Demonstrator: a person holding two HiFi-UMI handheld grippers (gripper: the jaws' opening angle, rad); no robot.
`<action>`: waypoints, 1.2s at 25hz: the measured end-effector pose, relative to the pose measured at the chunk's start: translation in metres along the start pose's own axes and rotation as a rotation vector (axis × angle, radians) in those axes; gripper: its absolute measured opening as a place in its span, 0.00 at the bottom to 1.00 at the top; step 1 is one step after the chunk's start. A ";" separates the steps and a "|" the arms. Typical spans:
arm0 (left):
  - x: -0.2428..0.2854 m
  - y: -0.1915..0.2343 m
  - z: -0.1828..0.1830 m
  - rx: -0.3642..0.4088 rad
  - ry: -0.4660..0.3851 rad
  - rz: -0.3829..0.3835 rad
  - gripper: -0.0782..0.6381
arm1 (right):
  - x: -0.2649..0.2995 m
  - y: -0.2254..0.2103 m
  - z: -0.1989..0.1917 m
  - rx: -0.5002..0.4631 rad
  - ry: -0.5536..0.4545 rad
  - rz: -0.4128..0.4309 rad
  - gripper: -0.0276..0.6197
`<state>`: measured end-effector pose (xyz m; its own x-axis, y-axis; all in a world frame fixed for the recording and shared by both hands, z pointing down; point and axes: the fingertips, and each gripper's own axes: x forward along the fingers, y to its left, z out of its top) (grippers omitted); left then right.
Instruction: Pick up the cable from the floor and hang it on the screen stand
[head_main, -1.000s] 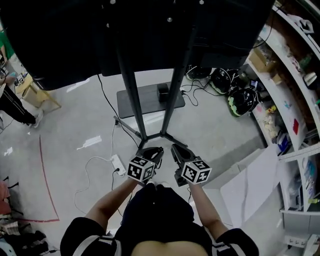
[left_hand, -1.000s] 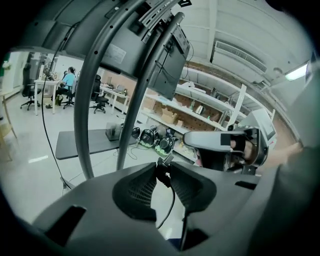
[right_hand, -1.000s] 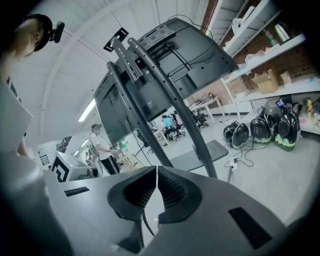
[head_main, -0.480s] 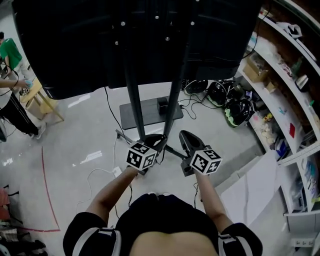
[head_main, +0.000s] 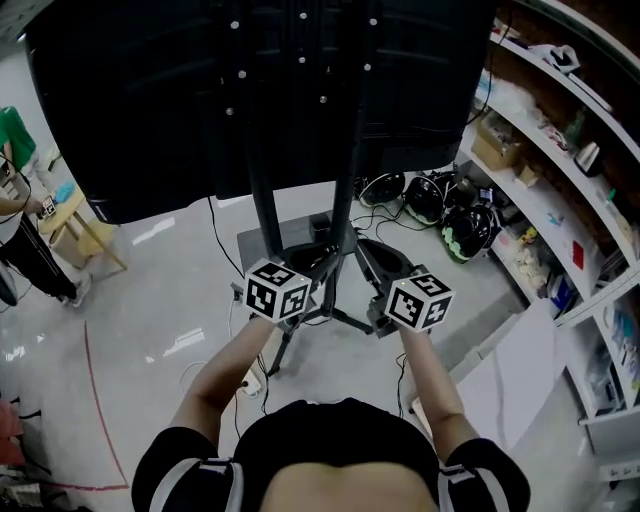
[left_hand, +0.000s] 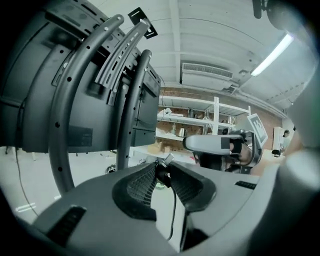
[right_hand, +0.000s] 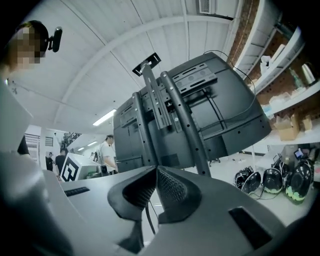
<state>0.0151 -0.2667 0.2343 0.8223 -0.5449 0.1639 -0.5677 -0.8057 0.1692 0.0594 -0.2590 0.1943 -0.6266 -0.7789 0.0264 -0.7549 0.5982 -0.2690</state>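
Cable (left_hand: 173, 207) gripped, screen stand poles (head_main: 262, 190) ahead, perhaps helmets (head_main: 470, 226) beyond

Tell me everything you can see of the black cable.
The cable is thin, black and looks rubber-coated. Its plug end, with a small silvery tip, pokes out between the pinching jaws of the left hand-held gripper. Another stretch is pinched in the right hand-held gripper and hangs limp below. It is near the screen stand, not yet on it.
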 end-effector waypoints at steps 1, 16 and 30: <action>-0.001 -0.001 0.009 0.016 -0.009 -0.002 0.24 | 0.003 0.002 0.007 -0.018 -0.001 0.004 0.09; 0.000 0.001 0.099 0.097 -0.103 -0.069 0.24 | 0.023 0.017 0.089 -0.177 -0.030 -0.004 0.09; 0.031 0.051 0.205 0.169 -0.179 0.012 0.24 | 0.053 -0.017 0.185 -0.286 -0.084 0.081 0.09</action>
<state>0.0196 -0.3725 0.0488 0.8181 -0.5750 -0.0122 -0.5750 -0.8182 0.0011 0.0749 -0.3450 0.0219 -0.6776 -0.7324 -0.0667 -0.7347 0.6783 0.0152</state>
